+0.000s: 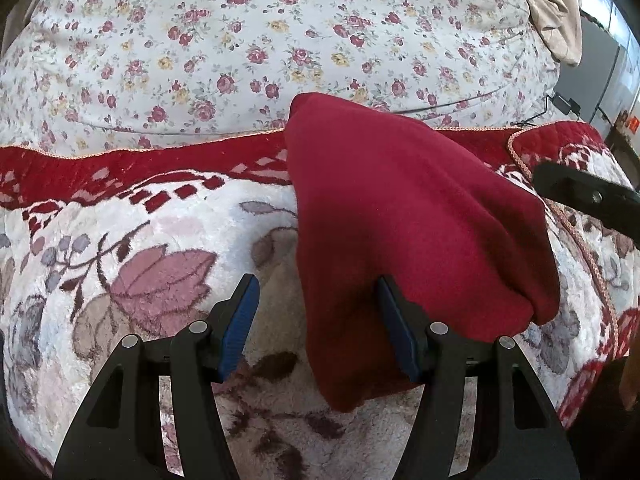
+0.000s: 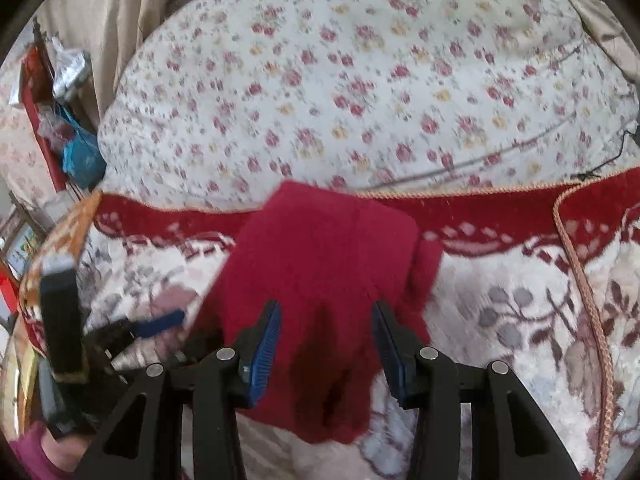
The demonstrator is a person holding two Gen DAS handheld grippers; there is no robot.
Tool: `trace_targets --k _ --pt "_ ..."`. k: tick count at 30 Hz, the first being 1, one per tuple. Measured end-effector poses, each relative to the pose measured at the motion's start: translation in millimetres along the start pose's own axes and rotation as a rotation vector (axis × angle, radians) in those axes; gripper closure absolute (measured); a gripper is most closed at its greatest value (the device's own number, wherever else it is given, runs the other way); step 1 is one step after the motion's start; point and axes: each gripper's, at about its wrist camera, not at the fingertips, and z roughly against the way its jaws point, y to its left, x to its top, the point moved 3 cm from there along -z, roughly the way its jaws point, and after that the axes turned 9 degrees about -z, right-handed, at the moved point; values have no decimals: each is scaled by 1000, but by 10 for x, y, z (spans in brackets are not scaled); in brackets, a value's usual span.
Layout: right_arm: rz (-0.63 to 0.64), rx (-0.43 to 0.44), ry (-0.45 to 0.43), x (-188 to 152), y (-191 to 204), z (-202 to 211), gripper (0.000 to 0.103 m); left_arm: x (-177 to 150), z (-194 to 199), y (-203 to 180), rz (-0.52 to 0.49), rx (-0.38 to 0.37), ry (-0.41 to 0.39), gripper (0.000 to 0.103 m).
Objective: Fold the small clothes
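A dark red folded garment lies on a plush floral blanket. My left gripper is open just above the garment's near left edge. Its right finger is over the cloth and its left finger is over the blanket. The pads press on nothing. My right gripper shows as a black finger beside the garment's far right edge. In the blurred right wrist view the right gripper stands open over the red garment, which lies flat beneath the fingers. The left gripper appears at the left.
A white quilt with small roses lies beyond the blanket's red border. A beige cloth sits at the far right corner. Cluttered shelves stand at the left. A pink sleeve shows at the lower left.
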Motion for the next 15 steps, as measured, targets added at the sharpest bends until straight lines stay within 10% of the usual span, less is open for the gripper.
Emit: trace_targets --k 15 --pt "16 -100 87 -112 -215 -509 66 -1 -24 -12 -2 1 2 41"
